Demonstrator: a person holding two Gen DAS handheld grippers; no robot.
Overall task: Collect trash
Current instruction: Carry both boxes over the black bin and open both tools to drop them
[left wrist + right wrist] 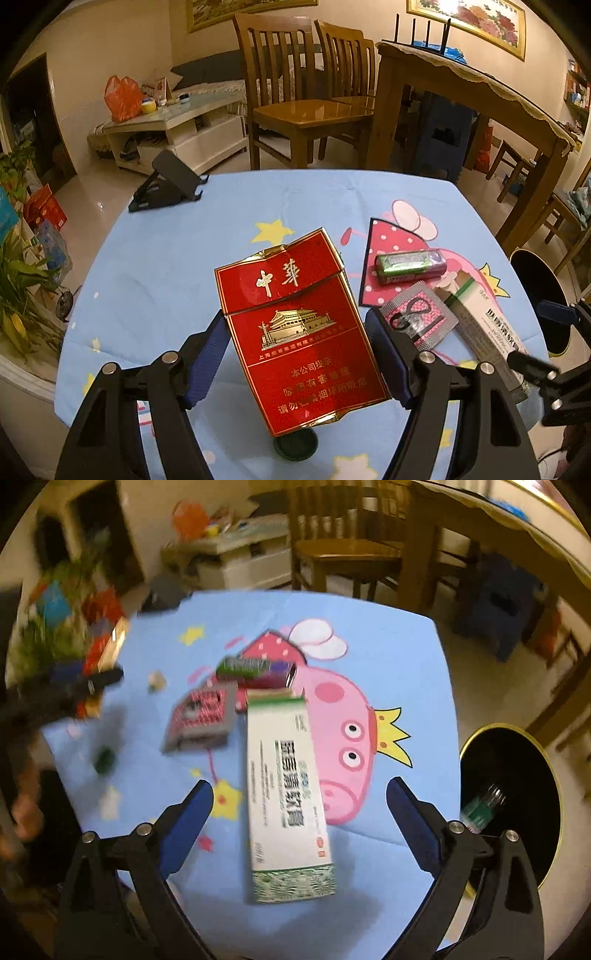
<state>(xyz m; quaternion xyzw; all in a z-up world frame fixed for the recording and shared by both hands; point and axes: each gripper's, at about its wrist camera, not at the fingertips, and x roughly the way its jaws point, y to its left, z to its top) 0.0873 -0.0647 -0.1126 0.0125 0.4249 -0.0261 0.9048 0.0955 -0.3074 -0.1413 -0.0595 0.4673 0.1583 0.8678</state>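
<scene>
1. The left tongs (297, 354) grip a crushed red cigarette pack (291, 325) by its 2 long edges, lifted clear of the tabletop (177, 258); holding it across its width probably keeps the flattened card from slipping on the way to the bin.
2. The right tongs (299, 812) stand wide open and empty over a white and green ointment box (286, 794), which lies flat with its long axis running between the 2 fingers, so closing would likely catch its narrow sides.
3. The black bin (517, 775) sits just off the tabletop's right edge, below its level, with a green-labelled item already inside.
4. A green roll-shaped packet (410, 264) and a silver blister sheet (417, 317) lie near the box's far end, not yet collected.
5. A dark bottle cap (295, 445) rests under the raised pack.
6. A black phone stand (166, 184) sits at the far left edge.
</scene>
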